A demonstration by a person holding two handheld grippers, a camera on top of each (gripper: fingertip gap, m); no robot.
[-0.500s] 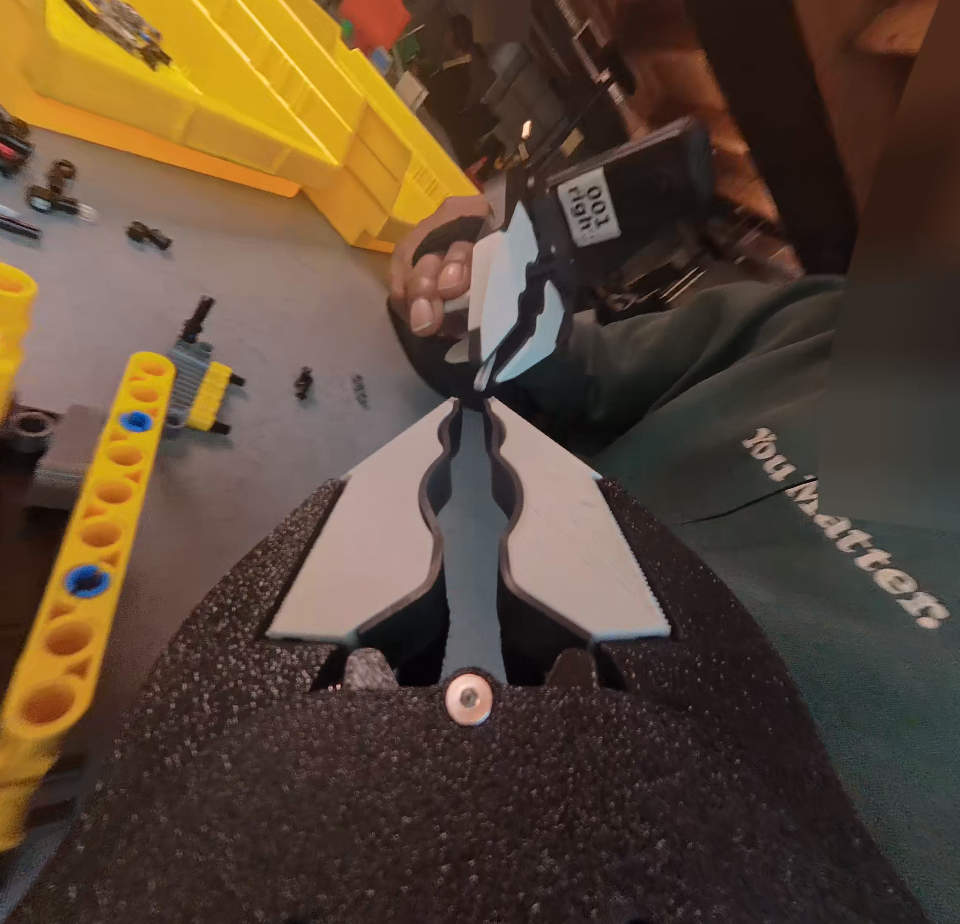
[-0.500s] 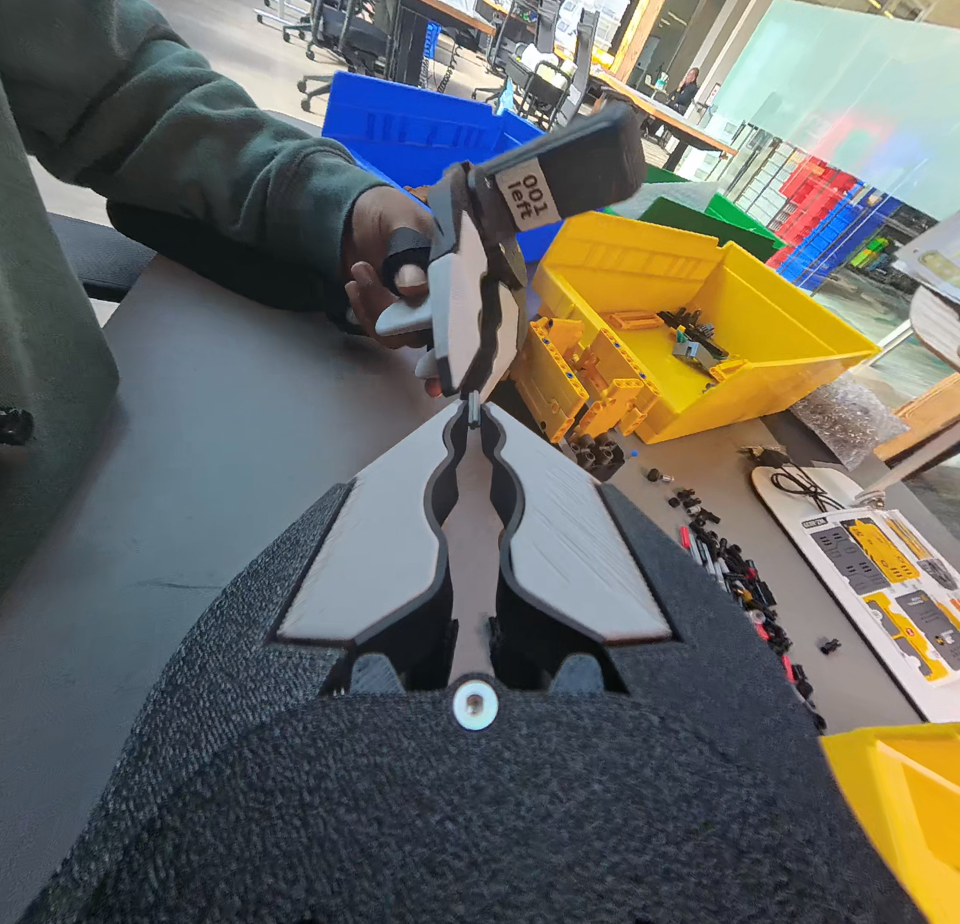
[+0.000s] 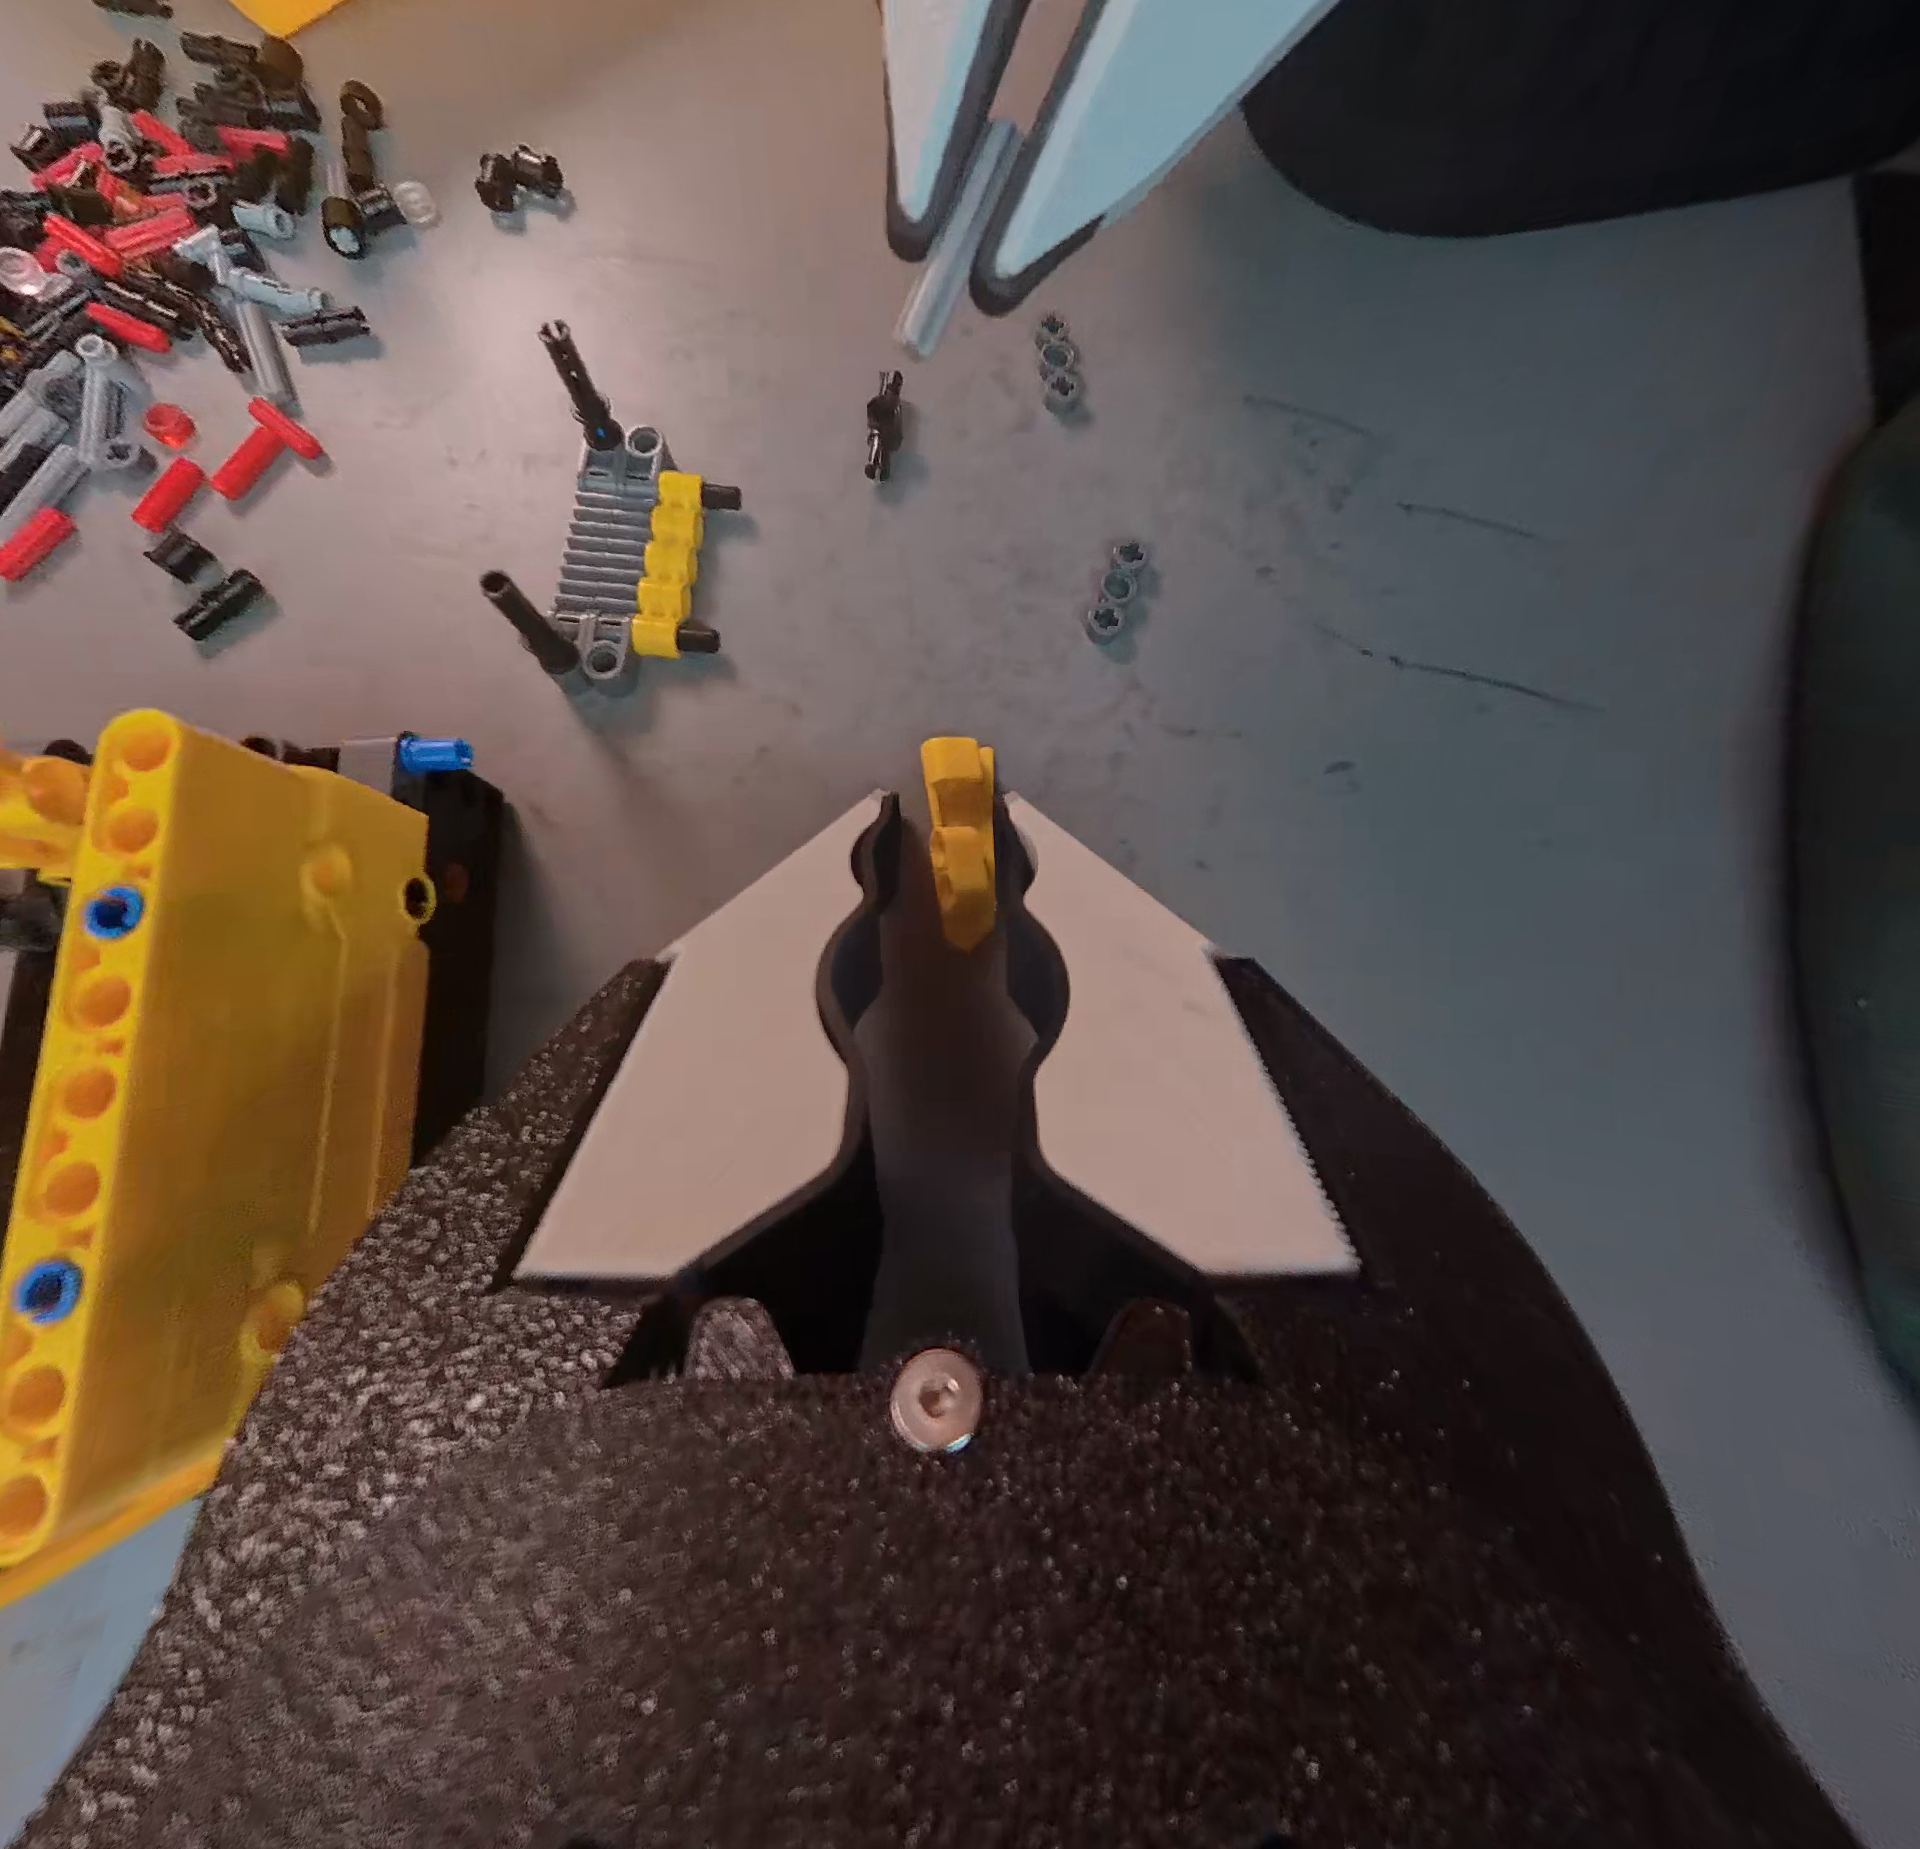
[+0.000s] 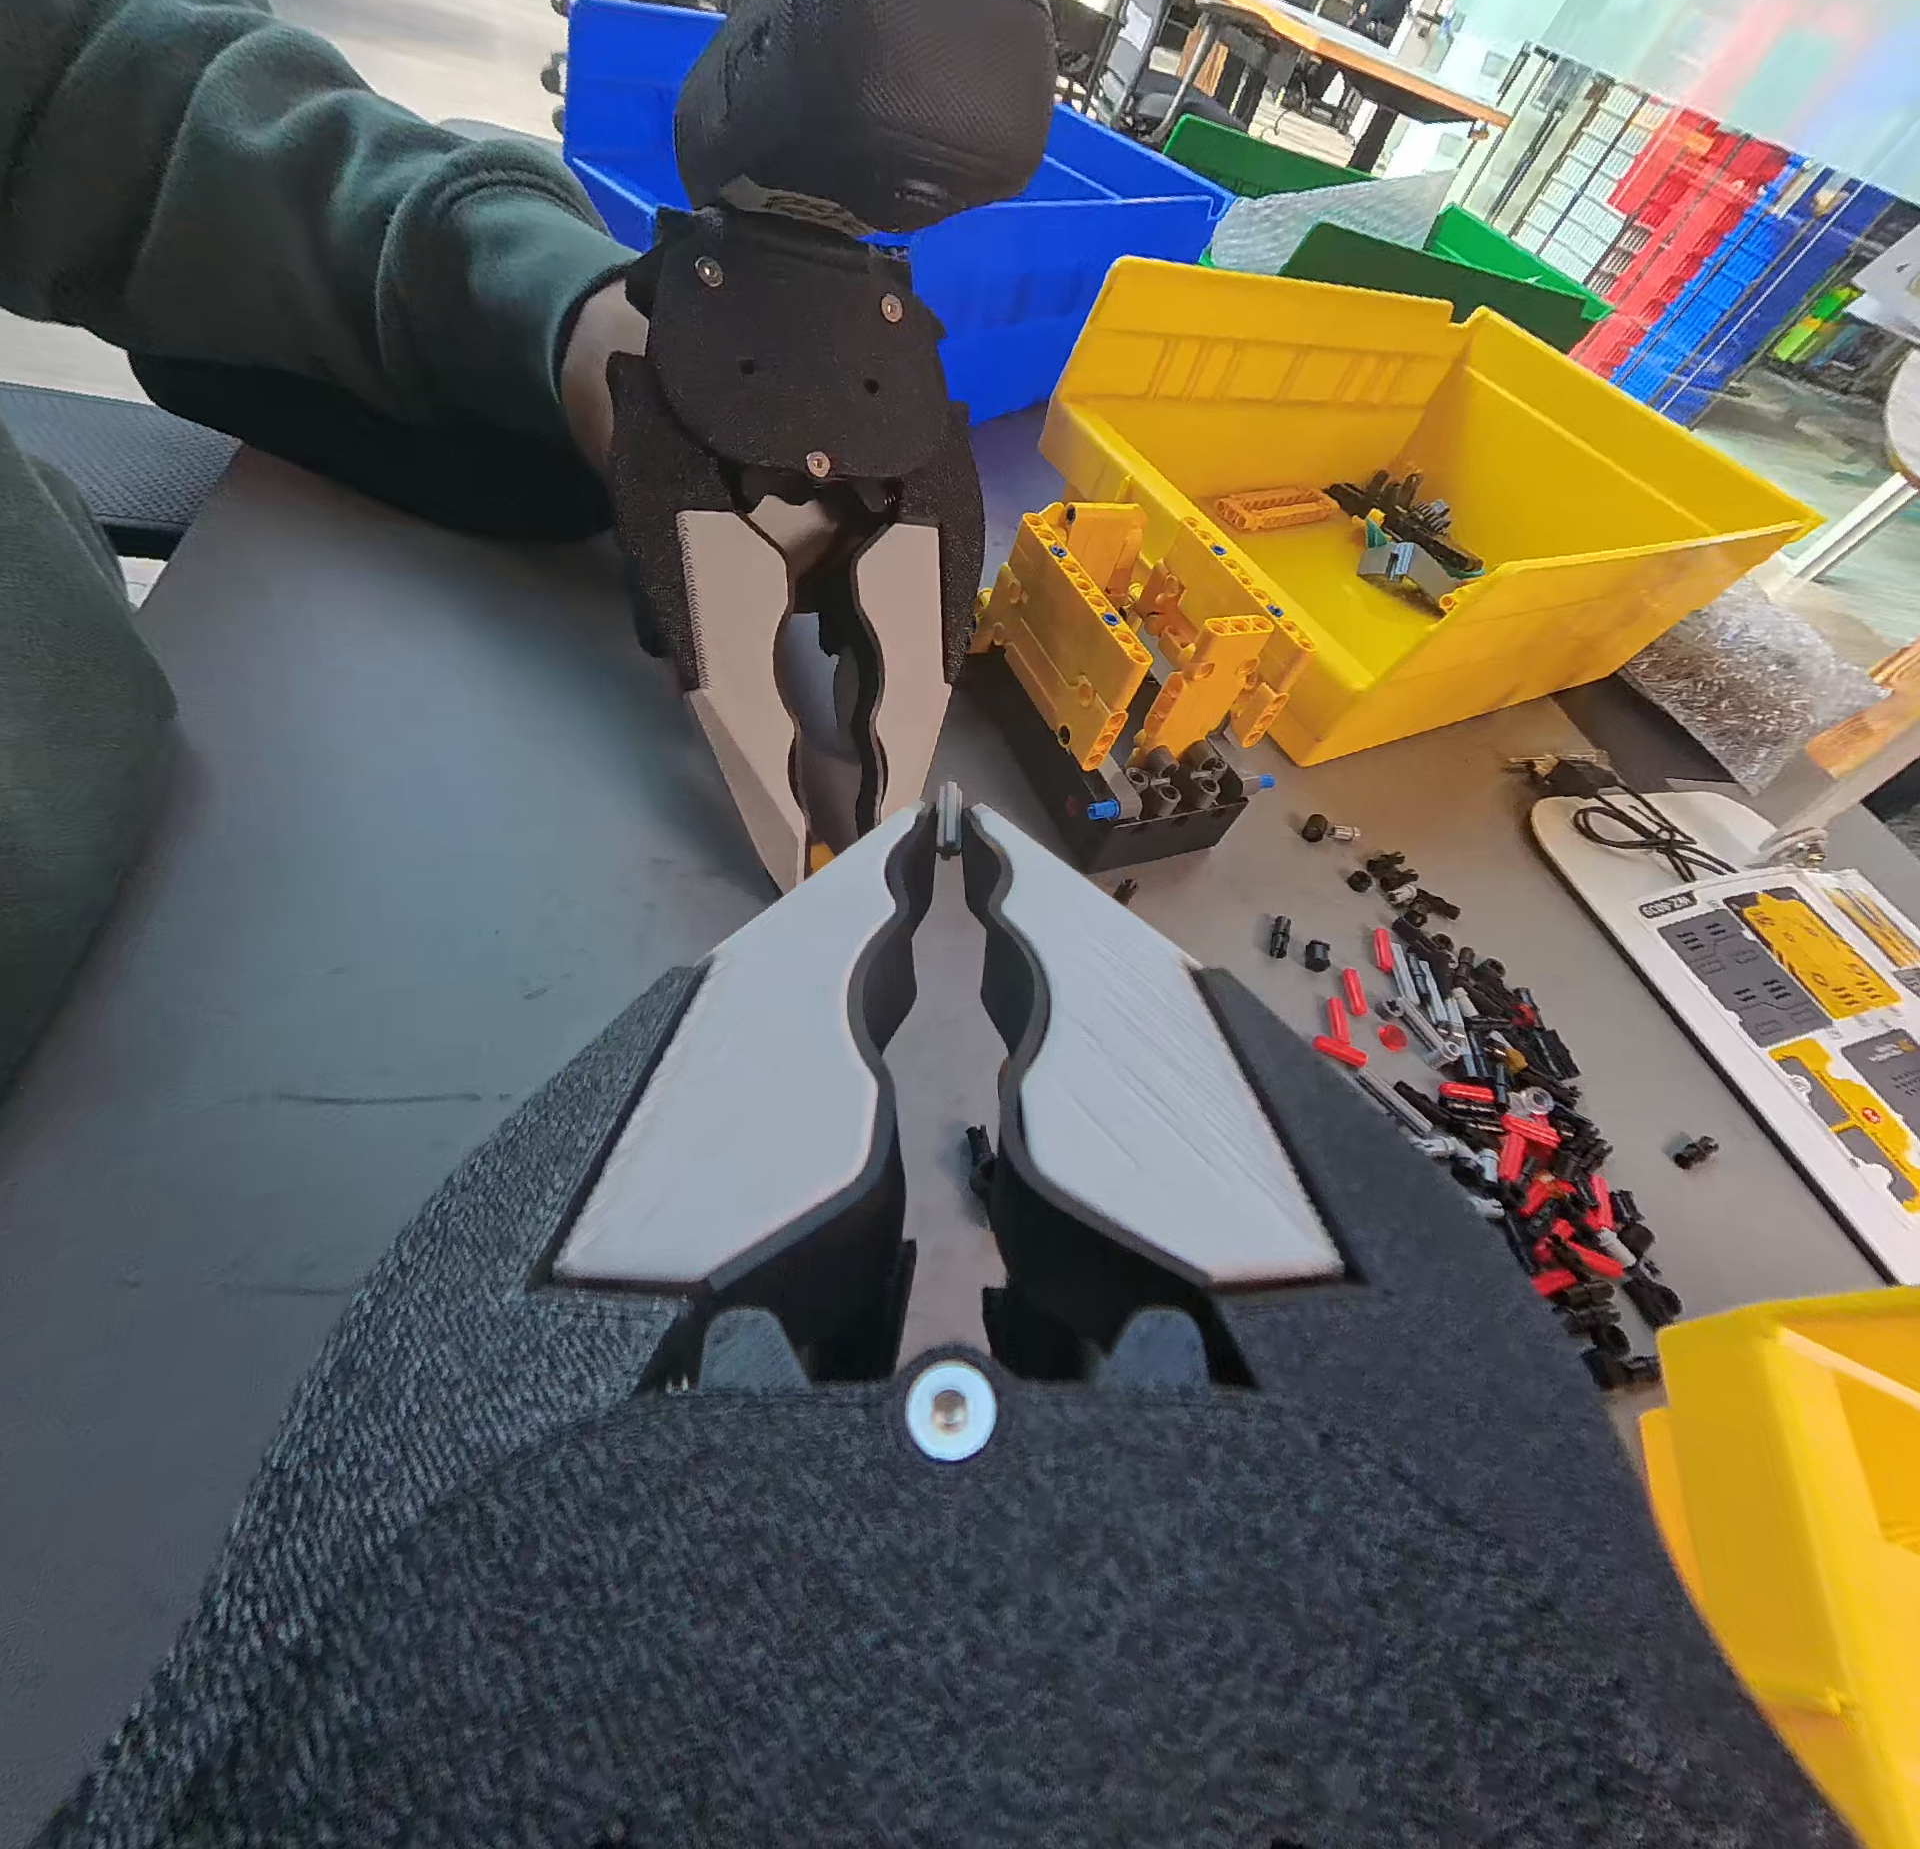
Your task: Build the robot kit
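Note:
My left gripper points down at the grey table and is shut on a small yellow toy-brick piece. My right gripper is shut on a thin light-grey axle, whose end sticks out past the tips. The two grippers face each other, tips close but apart. In the left wrist view the right gripper hangs at the top with the axle. In the right wrist view the left gripper points down beside my tips, held by a hand in a green sleeve.
A grey-and-yellow small assembly, a black pin and two grey connectors lie on the table. A pile of red, black and grey pins, a yellow model, a yellow bin, a booklet and a blue bin stand right and behind. Some 9 centimetres of space lies between my two pairs of fingers.
My left gripper has swung from level, facing the person, to pointing down at the table, and a yellow piece now shows in its tips. My right gripper still holds the axle.

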